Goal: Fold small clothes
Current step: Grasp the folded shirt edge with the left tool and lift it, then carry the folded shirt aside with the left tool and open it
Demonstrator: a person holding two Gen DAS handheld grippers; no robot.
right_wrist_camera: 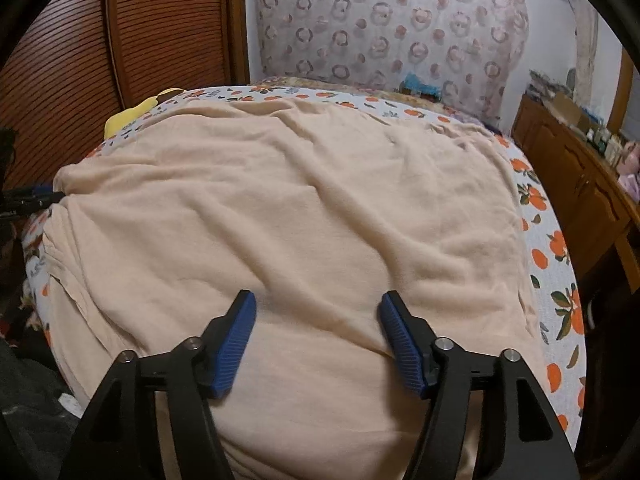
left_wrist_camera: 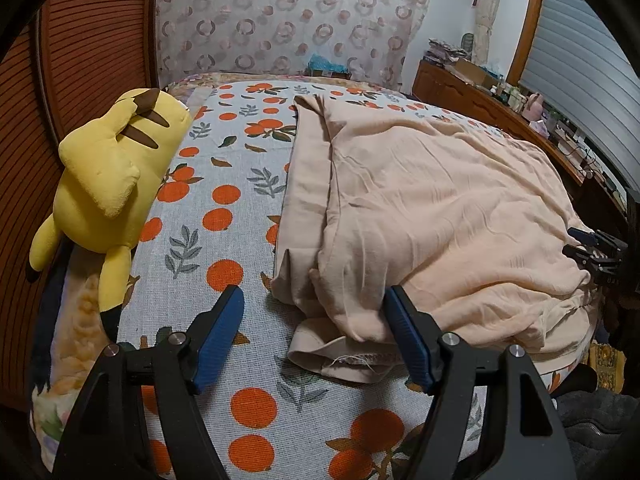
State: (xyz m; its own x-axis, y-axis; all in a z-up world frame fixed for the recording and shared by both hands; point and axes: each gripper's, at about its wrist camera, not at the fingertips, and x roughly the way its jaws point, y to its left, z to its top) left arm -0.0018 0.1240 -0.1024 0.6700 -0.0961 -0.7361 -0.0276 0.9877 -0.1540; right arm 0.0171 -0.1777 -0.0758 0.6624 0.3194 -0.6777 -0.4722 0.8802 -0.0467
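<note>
The peach garment lay spread over the orange-print bedsheet, covering most of the bed's right half and reaching its near edge. Nearest the left wrist camera, the left gripper stood with its jaws spread wide; a bunched corner of the cloth, with a hemmed edge and a loose thread, sat between them, the right blue pad against the fabric and the left pad over bare sheet — nothing pinched. In the right wrist view the right gripper was likewise spread apart, both pads low over the wrinkled cloth and gripping none of it. Whether the tips touched the fabric could not be told.

Farther on, a folded flap ran along the garment's left side. A yellow plush toy lay at the left edge of the bed beside a ribbed brown panel. Beyond the bed hung a ring-patterned curtain — and to the right stood a cluttered wooden dresser.
</note>
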